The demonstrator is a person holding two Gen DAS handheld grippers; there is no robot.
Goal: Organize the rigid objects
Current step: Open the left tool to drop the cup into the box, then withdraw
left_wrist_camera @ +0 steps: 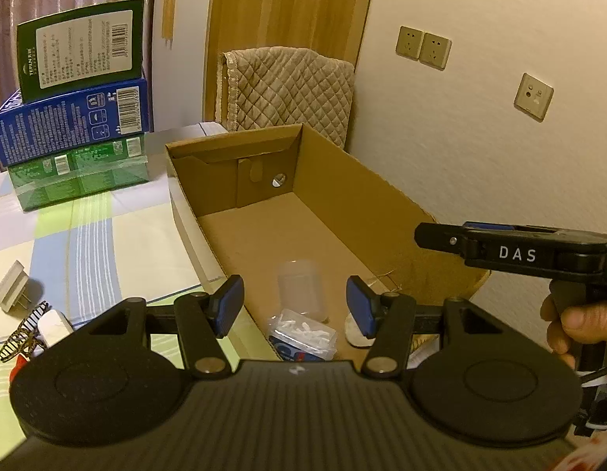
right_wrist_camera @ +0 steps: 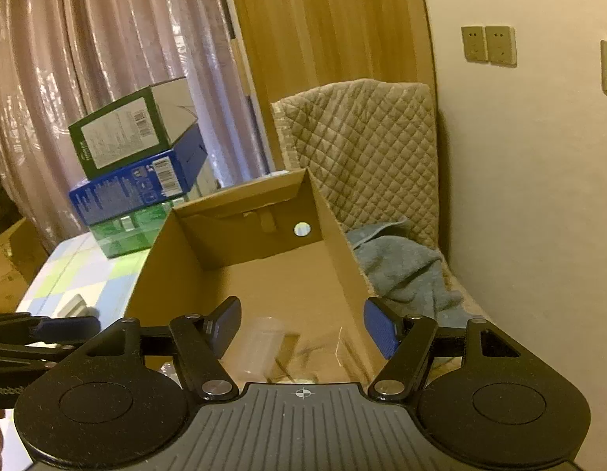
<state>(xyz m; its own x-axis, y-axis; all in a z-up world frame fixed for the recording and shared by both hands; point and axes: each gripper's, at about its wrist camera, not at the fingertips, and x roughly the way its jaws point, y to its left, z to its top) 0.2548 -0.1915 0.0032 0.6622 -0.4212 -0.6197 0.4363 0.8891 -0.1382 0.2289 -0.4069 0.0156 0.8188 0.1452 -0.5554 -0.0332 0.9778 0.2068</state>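
Both tongs [left_wrist_camera: 295,306] [right_wrist_camera: 301,329] tilt down over the cardboard box [left_wrist_camera: 382,212], jaws apart, empty.

**Cardboard, plastic and cloth surfaces around an open box**

The cardboard box [left_wrist_camera: 303,212] is matt brown corrugated paperboard. Inside it stands a frosted translucent plastic cup [left_wrist_camera: 301,288], and beside the cup lies a clear glossy plastic packet [left_wrist_camera: 303,331]. Left of the box, stacked printed cartons [left_wrist_camera: 74,117] look smooth and slightly glossy. Behind it hangs a quilted cloth cover [left_wrist_camera: 287,90], soft and matt.
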